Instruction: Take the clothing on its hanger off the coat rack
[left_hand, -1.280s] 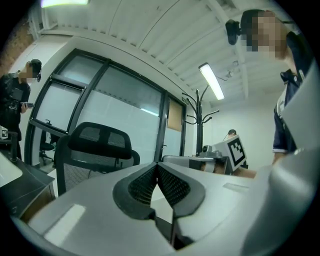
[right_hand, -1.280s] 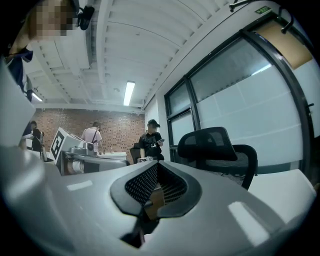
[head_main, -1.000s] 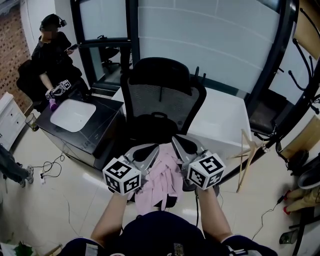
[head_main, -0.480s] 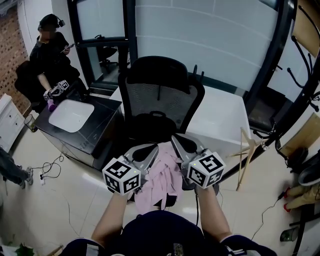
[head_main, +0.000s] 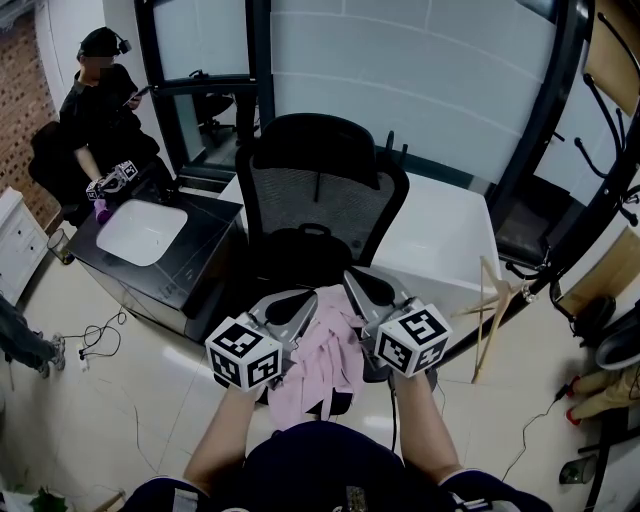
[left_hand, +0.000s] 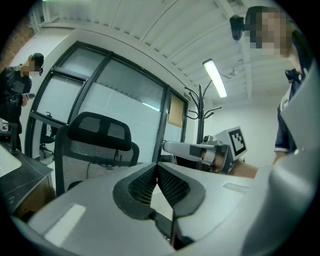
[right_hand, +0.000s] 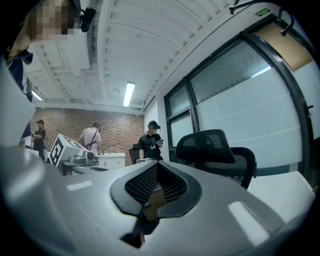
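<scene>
The pale pink cloth garment (head_main: 325, 362) hangs low in front of the person's body. It is between the two tools and well apart from the black metal coat rack (left_hand: 201, 119), which stands to the right. From this I judge that the garment is already off the rack and is kept close so that it can be carried. The tall black mesh office chair (head_main: 325, 200) and the white counter (head_main: 445, 240) behind it are ahead of the person, and nothing touches them.

The two tools point forward and lean a little toward each other over the top of the garment, one at each side (as one holds a hanger by its two ends, I suppose).

The left tongs (left_hand: 157, 165) are fully closed, tip against tip. Their own view shows no cloth or wood between the ribbed pads, so they seem to hold nothing.

The right tongs (right_hand: 156, 165) are closed too, but a tan wood-coloured piece (right_hand: 152, 199) sits between the pads. I judge that this piece is the hanger and that it bears the garment, though the head view hides the exact place where they join.
</scene>
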